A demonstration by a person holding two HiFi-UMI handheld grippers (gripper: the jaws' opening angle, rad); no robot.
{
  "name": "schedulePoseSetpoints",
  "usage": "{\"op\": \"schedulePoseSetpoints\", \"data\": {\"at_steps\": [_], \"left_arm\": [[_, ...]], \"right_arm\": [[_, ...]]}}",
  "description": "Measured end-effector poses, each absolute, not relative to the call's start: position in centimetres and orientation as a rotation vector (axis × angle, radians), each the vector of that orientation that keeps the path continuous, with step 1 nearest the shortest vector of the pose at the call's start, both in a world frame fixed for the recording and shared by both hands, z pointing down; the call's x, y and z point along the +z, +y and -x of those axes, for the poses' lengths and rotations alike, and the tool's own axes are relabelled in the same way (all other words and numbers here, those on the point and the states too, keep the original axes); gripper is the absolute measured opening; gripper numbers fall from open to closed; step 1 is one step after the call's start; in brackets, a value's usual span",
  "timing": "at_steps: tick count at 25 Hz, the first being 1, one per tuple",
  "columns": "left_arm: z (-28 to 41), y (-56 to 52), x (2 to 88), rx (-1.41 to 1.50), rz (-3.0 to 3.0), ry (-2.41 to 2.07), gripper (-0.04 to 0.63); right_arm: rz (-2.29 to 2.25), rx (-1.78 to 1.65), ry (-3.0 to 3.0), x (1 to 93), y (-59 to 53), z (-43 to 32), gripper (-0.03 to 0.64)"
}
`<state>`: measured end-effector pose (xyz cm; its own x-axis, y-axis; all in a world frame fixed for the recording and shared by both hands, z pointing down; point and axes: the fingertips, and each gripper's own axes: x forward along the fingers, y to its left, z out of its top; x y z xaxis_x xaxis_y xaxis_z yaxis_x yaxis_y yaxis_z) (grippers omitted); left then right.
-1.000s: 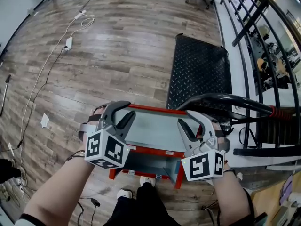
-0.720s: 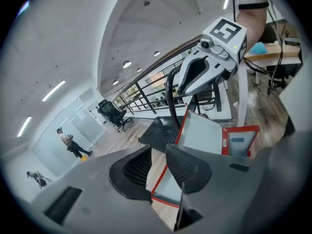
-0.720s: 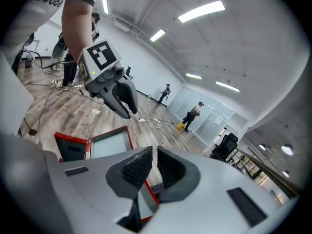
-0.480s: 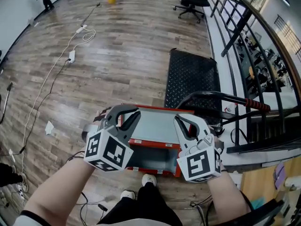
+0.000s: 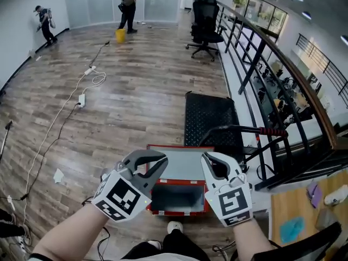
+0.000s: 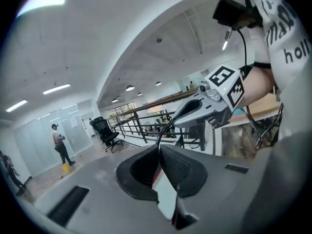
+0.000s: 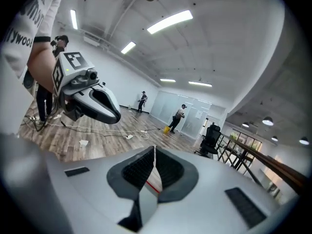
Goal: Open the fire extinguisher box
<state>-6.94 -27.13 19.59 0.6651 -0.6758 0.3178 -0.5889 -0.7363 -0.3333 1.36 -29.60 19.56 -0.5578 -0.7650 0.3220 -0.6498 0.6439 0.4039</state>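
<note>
Showing both tools lifted well clear of the fire extinguisher box, which a second earlier lay close under their spread jaws and now appears smaller and farther below.

Left tool (image 6: 158,147) and right tool (image 7: 154,150): the jaws have just been closing and stand pressed together with nothing between them.

Fire extinguisher box (image 5: 176,167): at 6 o'clock in the head view, standing on the wood-plank floor (image 5: 125,91) and framed by the two tools. It is rectangular, with a red metal frame, a flat pale grey upper panel and a dark recessed front face. Whether that front is open cannot be told.

Black studded mat (image 5: 209,118): at 12 o'clock from the box, just beside it.

Tool pads (image 6: 178,167): black and ribbed, set in smooth grey bodies.
</note>
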Motion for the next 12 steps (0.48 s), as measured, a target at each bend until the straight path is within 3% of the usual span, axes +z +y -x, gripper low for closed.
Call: {"op": "schedulePoseSetpoints", "data": {"at_steps": [6, 12], "left_arm": [[8.7, -19.3, 15.3, -0.388, 2.925, 1.032, 0.015], [10.9, -13.9, 14.3, -0.337, 2.836, 0.963, 0.017]], "right_arm": [[-1.137, -0.122, -2.493, 17.2, -23.0, -0.5, 0.019], [-1.232, -0.121, -2.459, 16.4, -18.3, -1.1, 0.020]]}}
